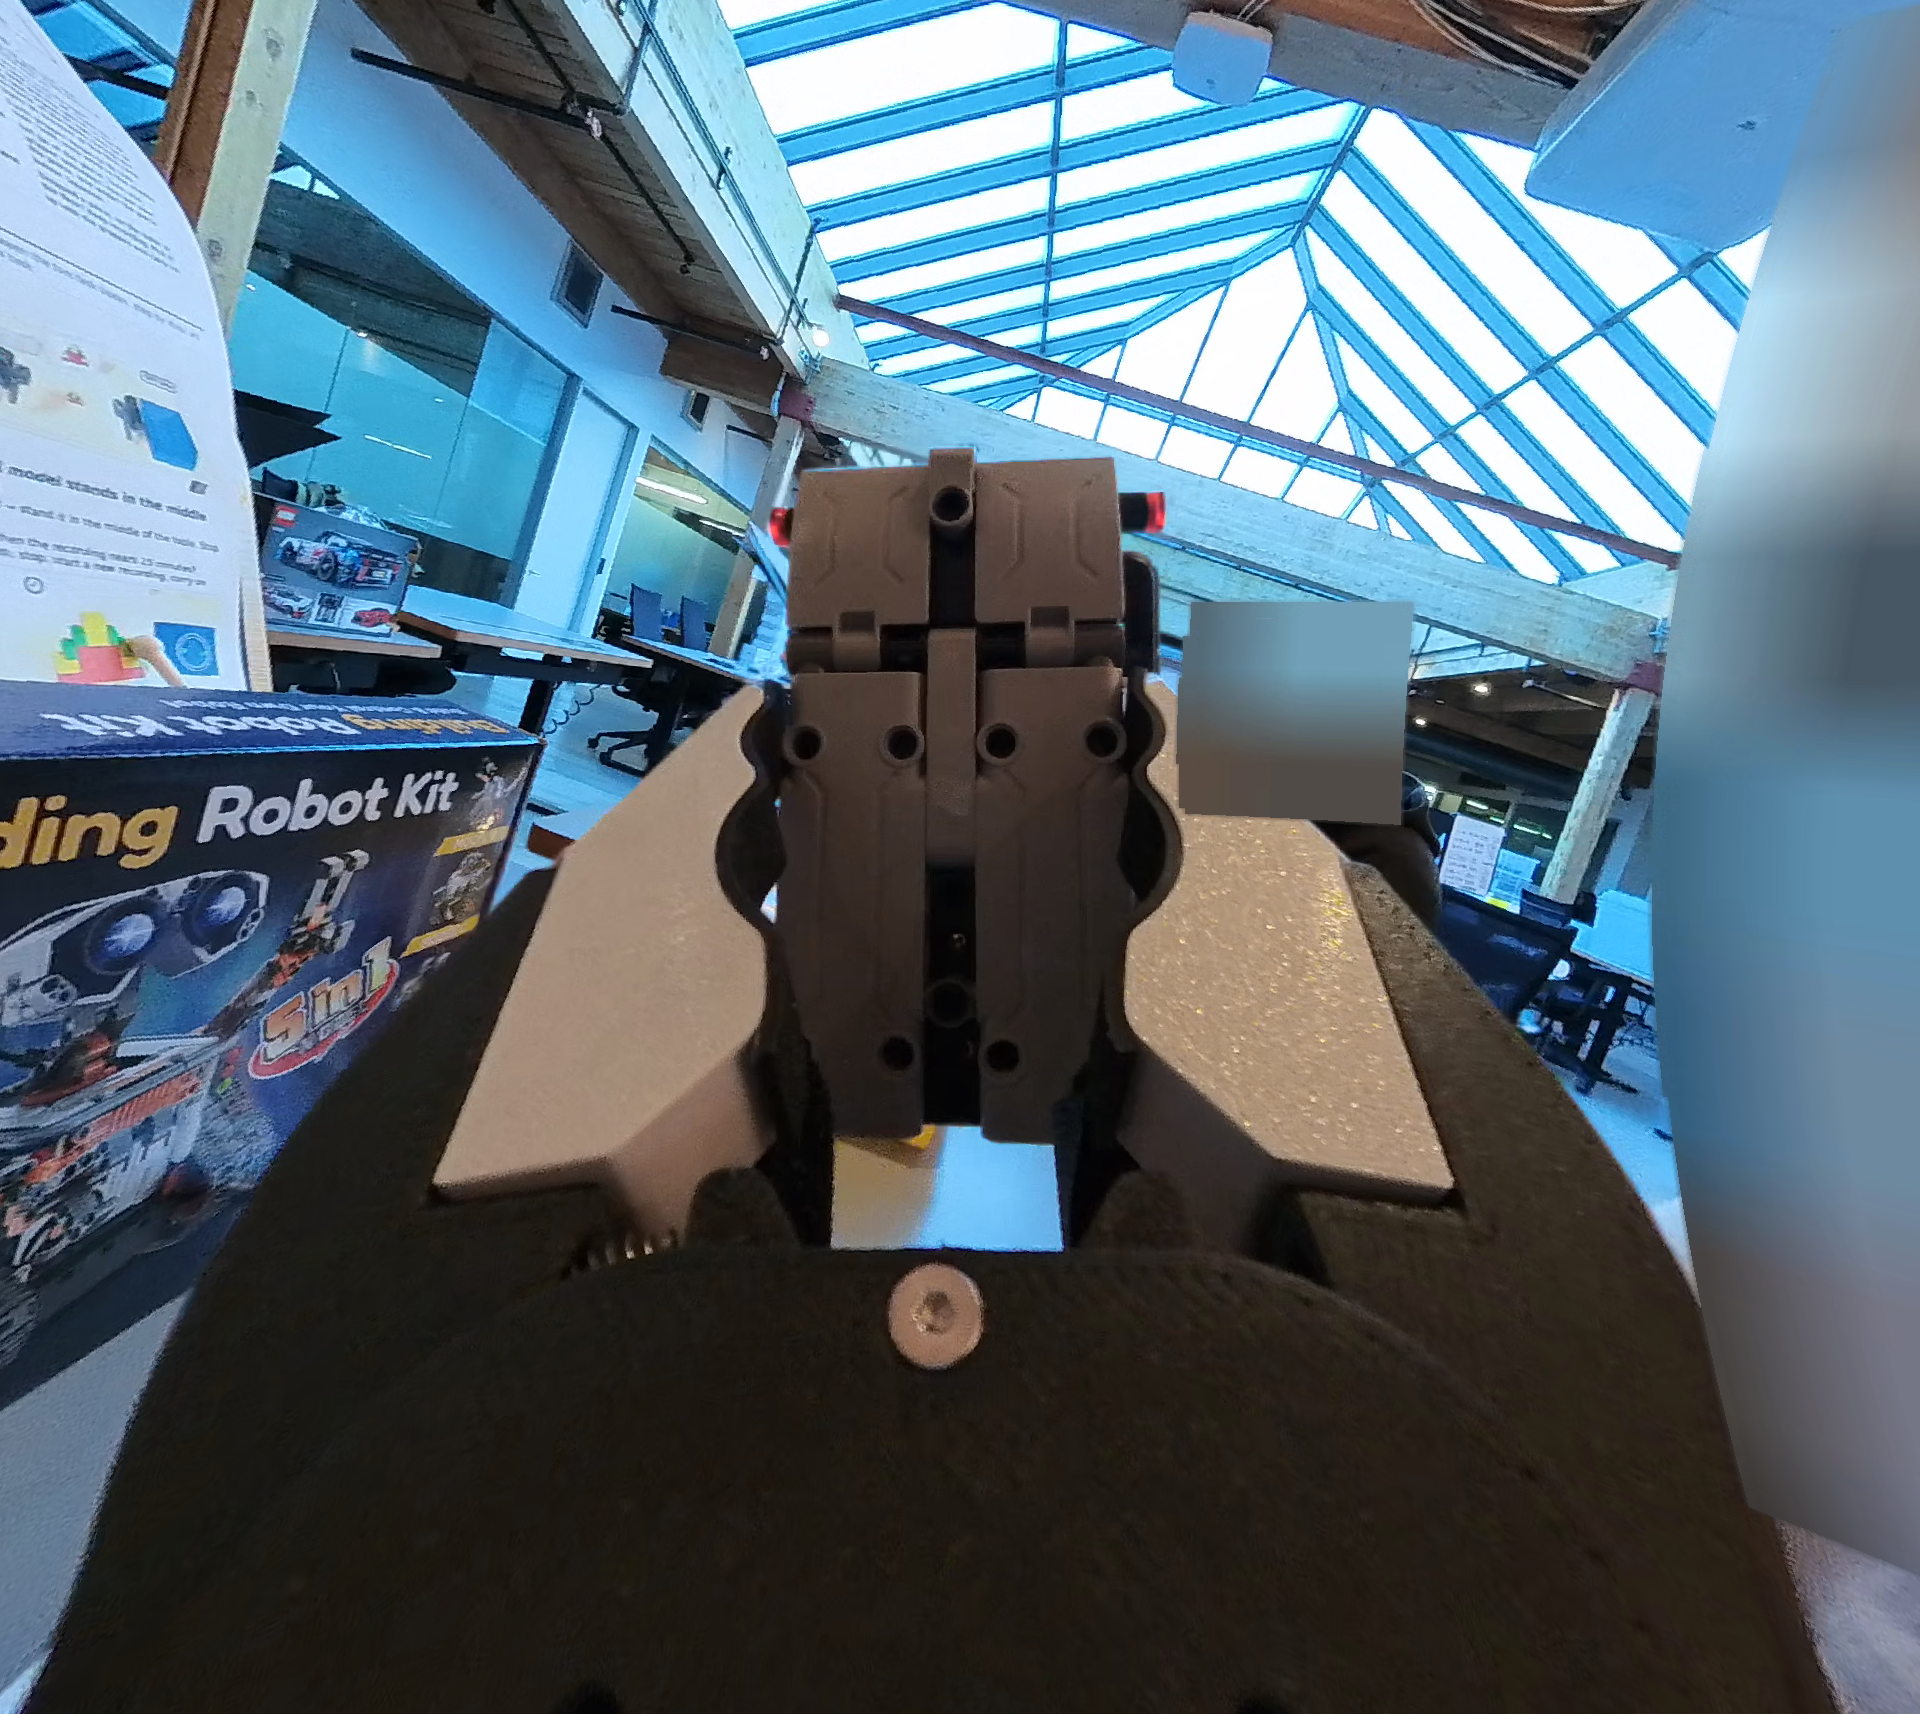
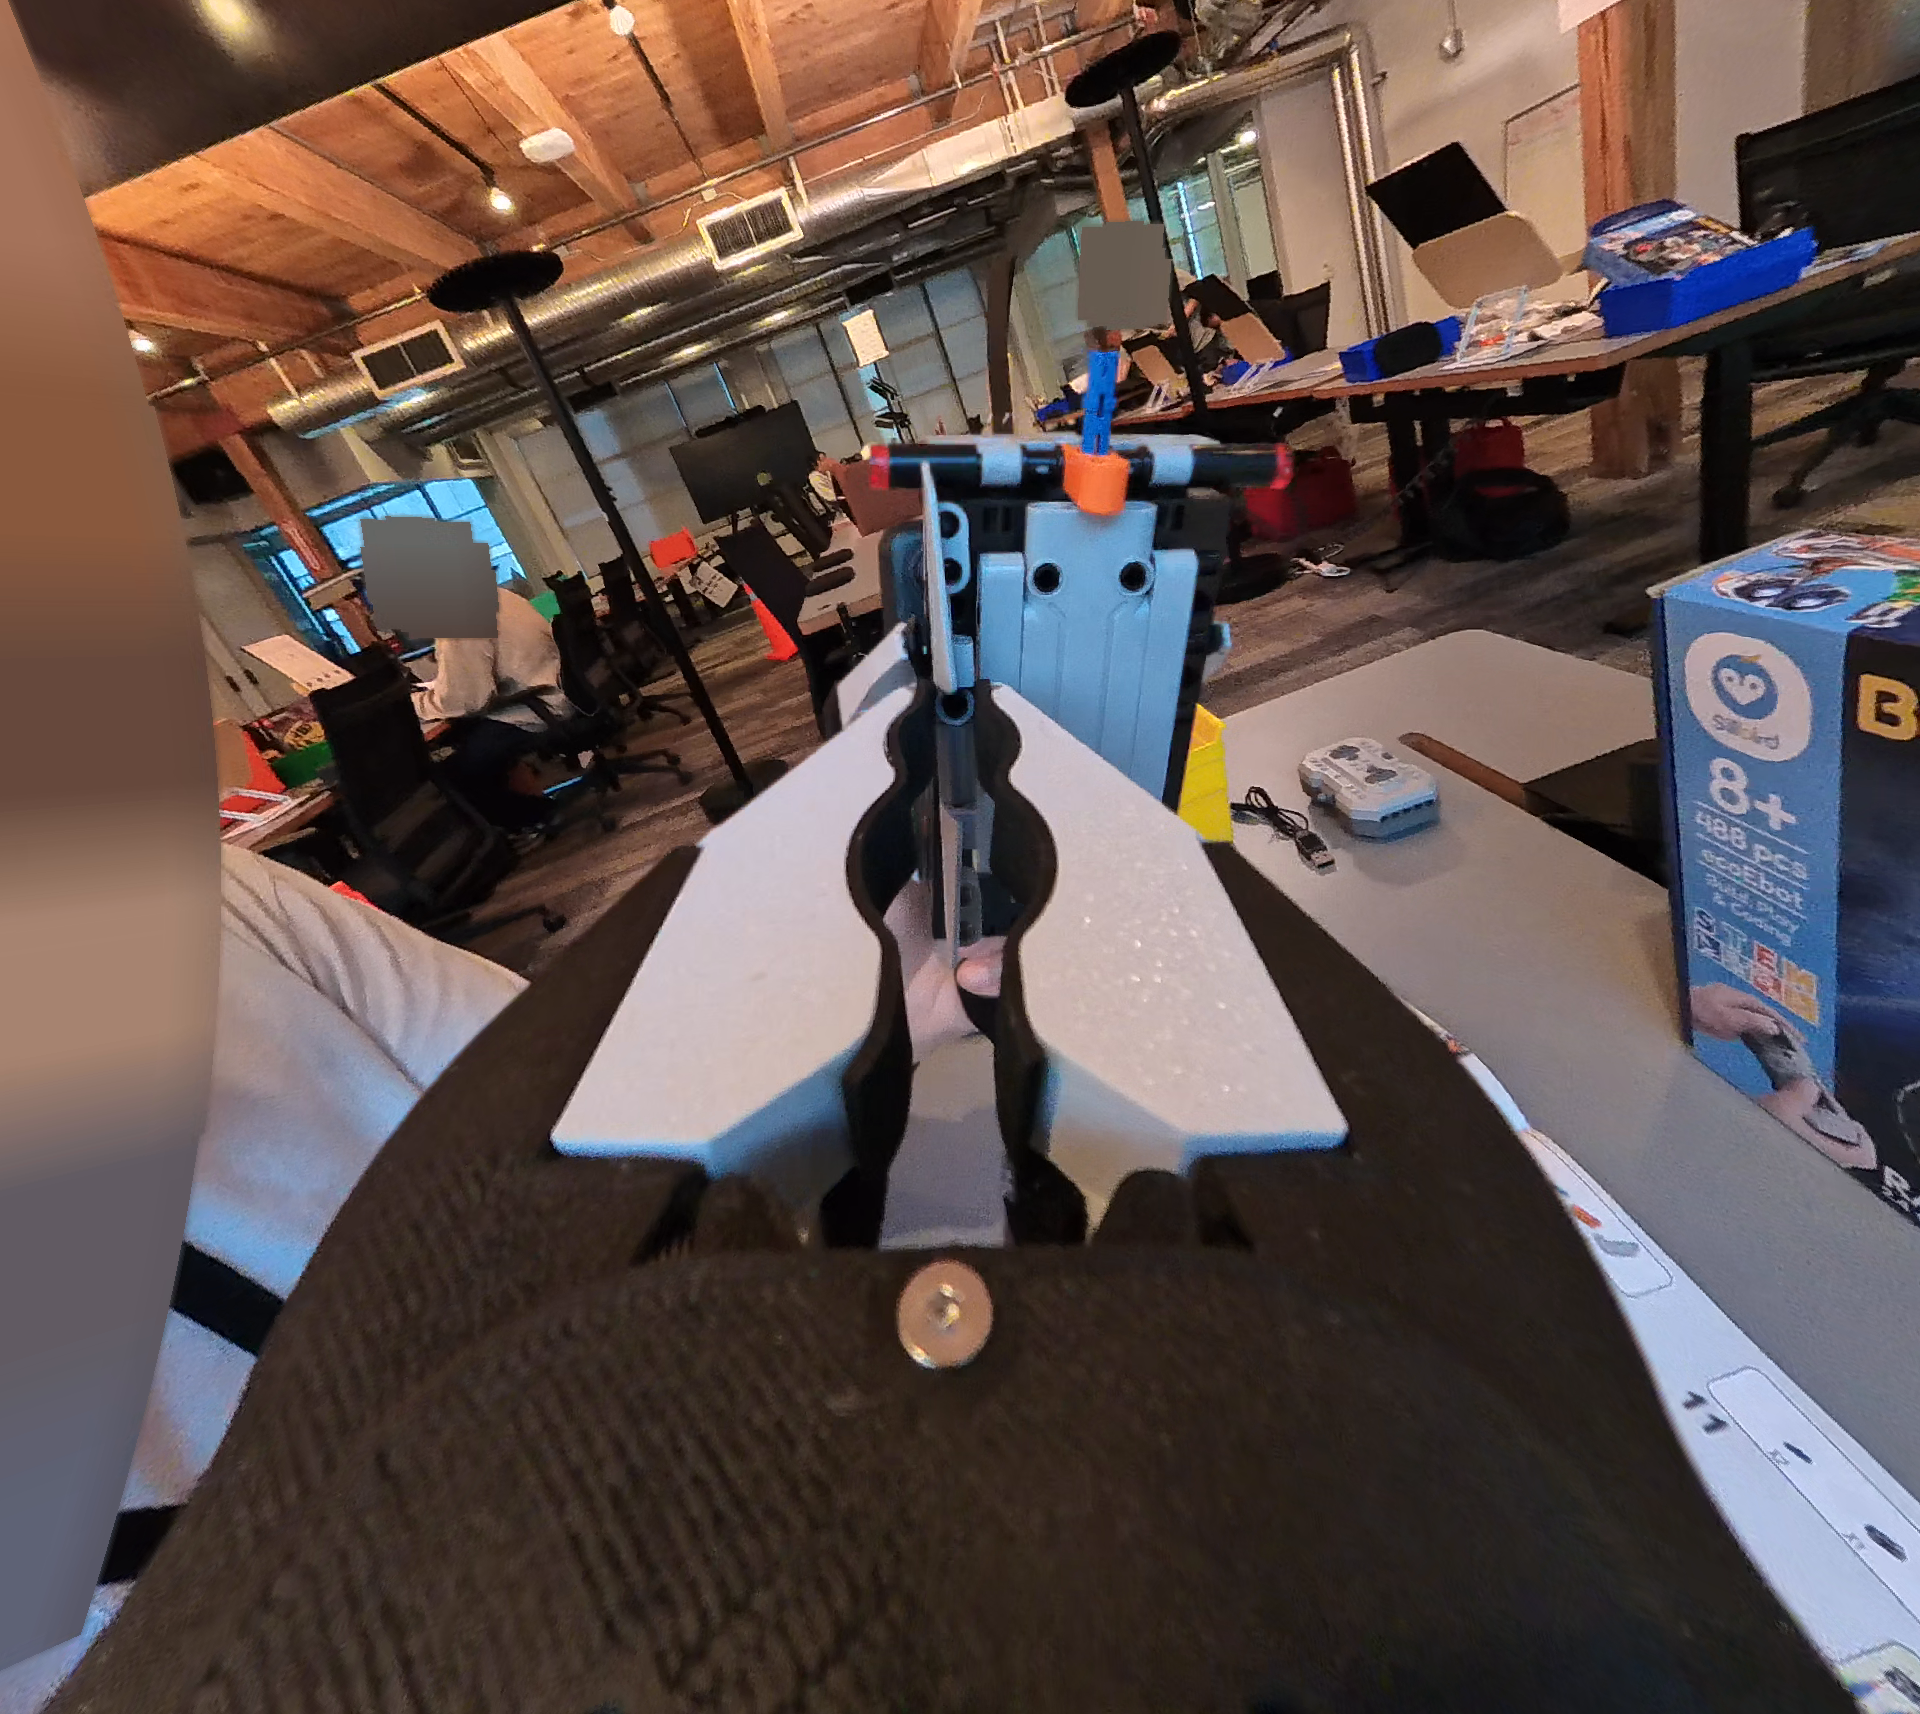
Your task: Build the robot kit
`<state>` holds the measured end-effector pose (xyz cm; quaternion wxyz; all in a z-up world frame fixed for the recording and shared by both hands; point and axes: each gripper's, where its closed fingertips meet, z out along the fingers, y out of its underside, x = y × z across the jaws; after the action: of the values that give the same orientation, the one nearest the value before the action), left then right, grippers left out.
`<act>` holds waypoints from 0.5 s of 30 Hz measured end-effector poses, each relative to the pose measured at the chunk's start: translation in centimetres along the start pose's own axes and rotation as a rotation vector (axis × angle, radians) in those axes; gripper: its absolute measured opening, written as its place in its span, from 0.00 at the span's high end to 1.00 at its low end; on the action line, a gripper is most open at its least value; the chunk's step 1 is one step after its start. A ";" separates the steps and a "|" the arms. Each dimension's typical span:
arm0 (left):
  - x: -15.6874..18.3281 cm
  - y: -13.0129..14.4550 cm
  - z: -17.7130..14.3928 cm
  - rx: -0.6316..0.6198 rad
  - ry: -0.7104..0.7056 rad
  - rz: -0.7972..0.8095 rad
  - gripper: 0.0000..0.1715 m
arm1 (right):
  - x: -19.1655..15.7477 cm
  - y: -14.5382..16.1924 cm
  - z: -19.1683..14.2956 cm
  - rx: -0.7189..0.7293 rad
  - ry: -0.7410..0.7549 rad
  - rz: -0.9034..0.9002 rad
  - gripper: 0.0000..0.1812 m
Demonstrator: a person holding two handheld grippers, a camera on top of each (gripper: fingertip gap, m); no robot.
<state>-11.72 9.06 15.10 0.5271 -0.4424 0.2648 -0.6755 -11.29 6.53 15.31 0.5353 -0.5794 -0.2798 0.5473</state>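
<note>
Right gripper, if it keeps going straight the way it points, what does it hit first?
The grey brick model: the right gripper is already shut on its thin edge, so nothing lies between them.

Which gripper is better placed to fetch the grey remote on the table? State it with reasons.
Right, probably: the grey remote lies on the table near the right gripper, unseen from the left gripper. Both clamp the grey brick model, though.

In the right wrist view, the brick model (image 2: 1081,625) sits between the right tool's (image 2: 951,791) fingers at twelve o'clock. On the tabletop (image 2: 1455,937) at two o'clock lie a controller (image 2: 1369,783) and cable (image 2: 1286,825); the kit box (image 2: 1787,854) stands at three.
</note>
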 end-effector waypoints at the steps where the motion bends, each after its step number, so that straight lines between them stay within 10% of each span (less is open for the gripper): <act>1: -0.2 0.0 -0.1 -0.006 -0.009 0.004 0.63 | 0.2 0.1 0.0 -0.007 0.011 0.002 0.98; 15: 0.2 0.2 0.1 -0.017 0.018 -0.025 0.63 | 0.0 0.2 -0.1 -0.022 0.013 -0.036 0.98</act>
<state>-11.57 8.81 15.06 0.5126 -0.4439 0.2697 -0.6837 -11.23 6.41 15.15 0.5404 -0.5836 -0.2927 0.5308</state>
